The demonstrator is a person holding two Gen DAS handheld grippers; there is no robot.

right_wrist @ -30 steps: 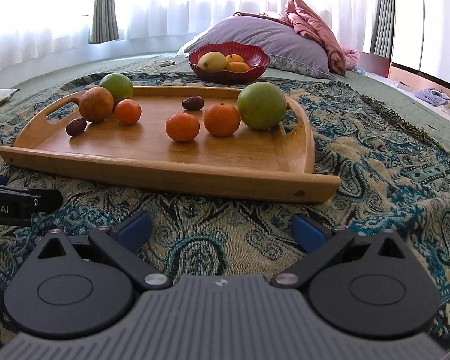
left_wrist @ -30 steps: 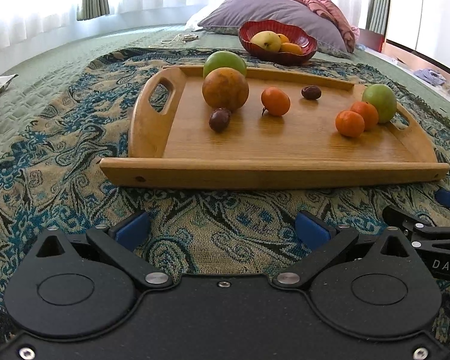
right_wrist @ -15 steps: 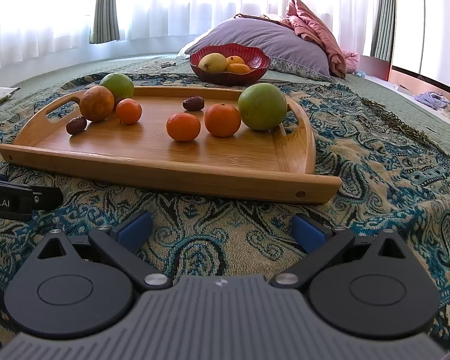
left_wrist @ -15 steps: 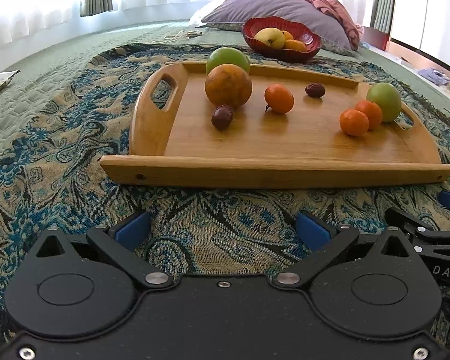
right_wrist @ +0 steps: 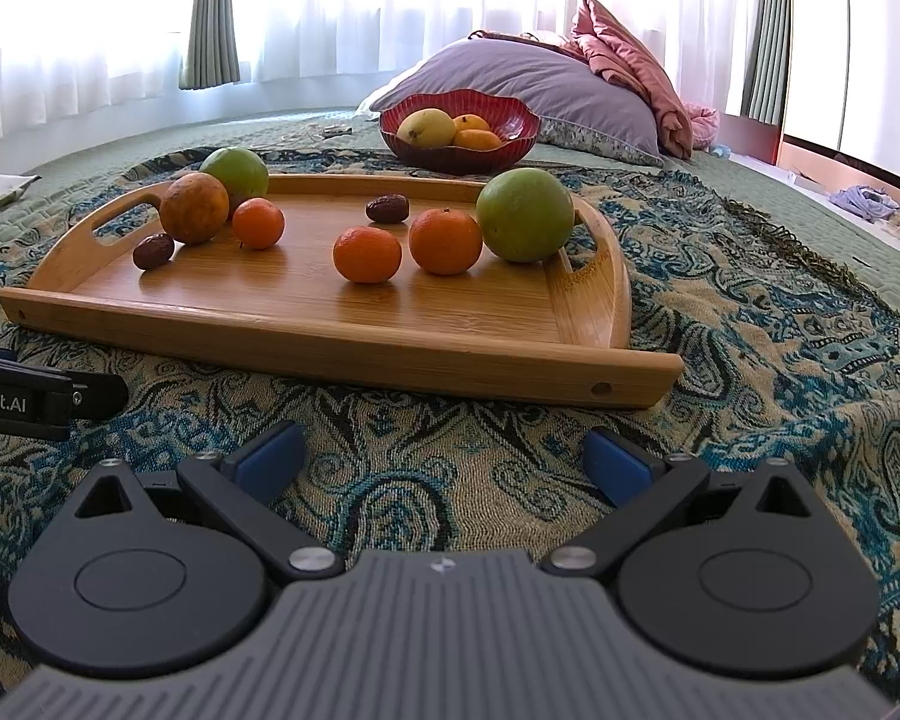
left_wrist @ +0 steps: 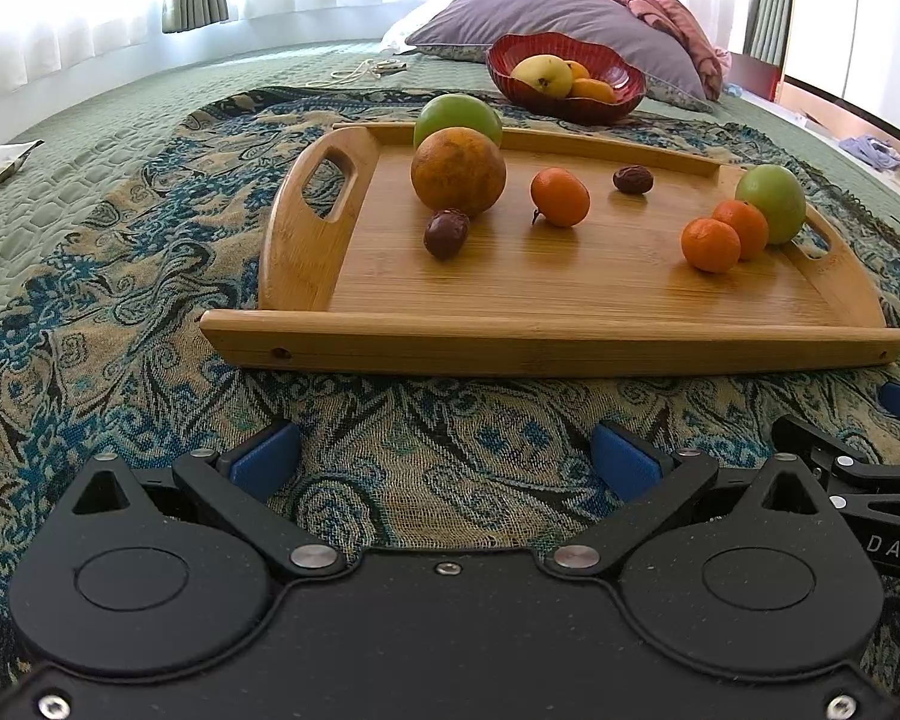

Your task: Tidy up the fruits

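Resting spread and empty over the patterned throw (left_wrist: 120,276), the left gripper (left_wrist: 444,456) and right gripper (right_wrist: 444,456) are facing the wooden tray (right_wrist: 342,354) carrying loose fruits (right_wrist: 367,254), red bowl (right_wrist: 513,120) sitting beyond.

Both rigs are basically twins: matte black linkage arms, two big round discs with embossed circles, silver pivot rivets and blue pads (left_wrist: 267,459) on the fingers. The left gripper (left_wrist: 444,459) has a smooth, speckled black body with a small centre screw and corner screws. The right gripper (right_wrist: 444,459) has a ribbed grey body. White lettering on the side arms reads "DAS" and "obot.AI".
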